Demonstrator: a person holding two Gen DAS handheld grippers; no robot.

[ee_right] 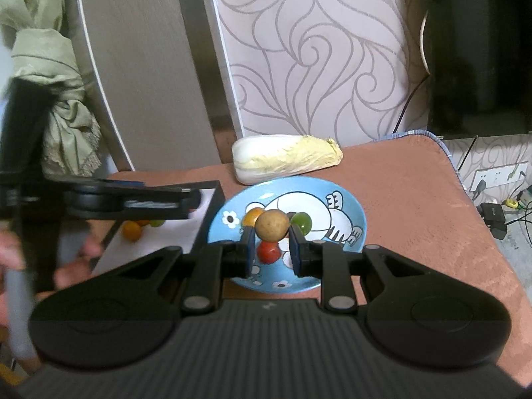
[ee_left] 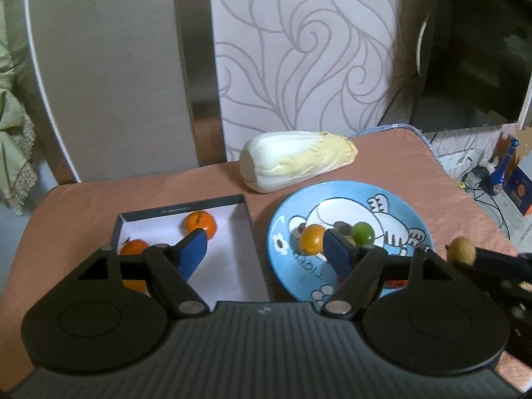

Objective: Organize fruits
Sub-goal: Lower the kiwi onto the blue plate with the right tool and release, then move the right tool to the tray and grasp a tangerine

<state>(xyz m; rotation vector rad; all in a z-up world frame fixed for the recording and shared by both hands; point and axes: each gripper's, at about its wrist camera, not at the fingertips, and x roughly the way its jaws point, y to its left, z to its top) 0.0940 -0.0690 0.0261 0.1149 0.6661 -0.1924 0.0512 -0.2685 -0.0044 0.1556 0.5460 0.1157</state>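
Right gripper (ee_right: 272,252): closed on a brown round fruit (ee_right: 272,225), pinched at the fingertips, centre of the right wrist frame, above the plate (ee_right: 345,199).
Left gripper (ee_left: 264,249): spread wide, holding nothing, lower centre of the left wrist frame, between box (ee_left: 232,266) and plate.
Risk, slip: the fruit is round and held only at the tips, so a tilt or jolt could likely roll it out.
Risk, collision: the two grippers are near each other; crossing paths could knock the fruit loose.
Plate contents: orange fruit (ee_right: 252,216), green fruit (ee_right: 302,222), red fruit (ee_right: 268,252).
Box contents: several orange fruits (ee_left: 199,222), left of frame; the right wrist view also shows a greenish one.
Cabbage (ee_left: 296,158): behind the plate, upper centre.
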